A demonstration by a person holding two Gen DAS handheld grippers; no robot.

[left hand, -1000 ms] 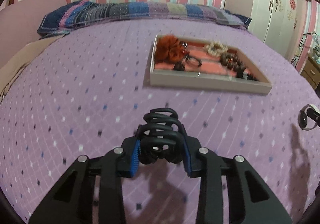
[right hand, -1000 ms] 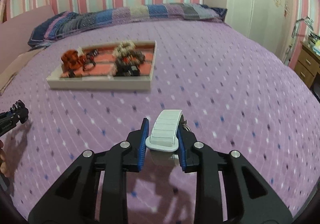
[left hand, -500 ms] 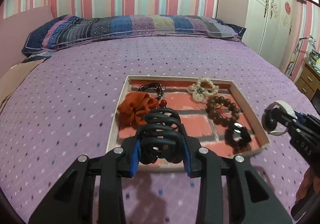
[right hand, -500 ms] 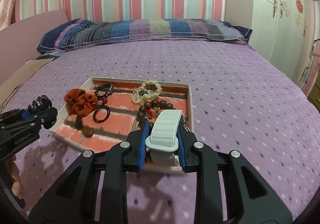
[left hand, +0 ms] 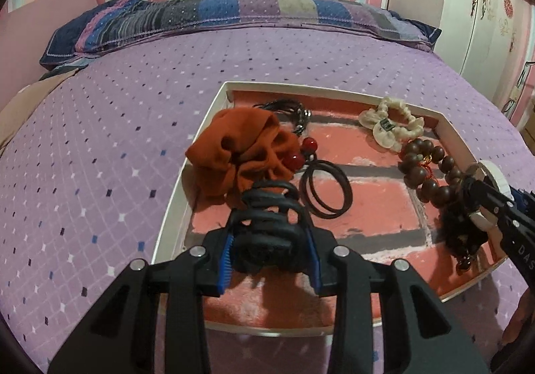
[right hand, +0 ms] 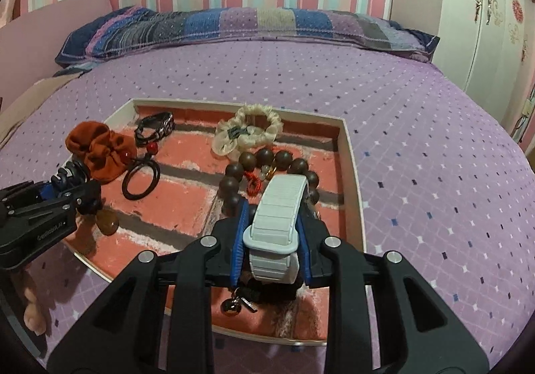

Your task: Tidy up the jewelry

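Note:
My left gripper (left hand: 271,257) is shut on a black claw hair clip (left hand: 267,227), hovering over the near left part of the white-rimmed tray (left hand: 170,210). My right gripper (right hand: 272,243) is shut on a white watch band (right hand: 279,210) above the tray's (right hand: 351,173) near right part. In the tray lie an orange scrunchie (left hand: 237,150), black hair ties (left hand: 326,193), a cream scrunchie (left hand: 391,126), a brown bead bracelet (left hand: 421,170) and a dark bracelet (right hand: 155,126). Each gripper shows in the other's view: the right one (left hand: 485,203), the left one (right hand: 70,187).
The tray rests on a purple dotted bedspread (left hand: 100,140). A striped pillow (left hand: 234,16) lies along the far edge under a striped wall. White wardrobe doors (right hand: 485,6) stand at the right. A person's fingers (right hand: 33,310) show at the lower left of the right wrist view.
Both grippers have travelled across the bed to the tray and now hang over it, each keeping hold of its item. The tray looks much nearer in both views.

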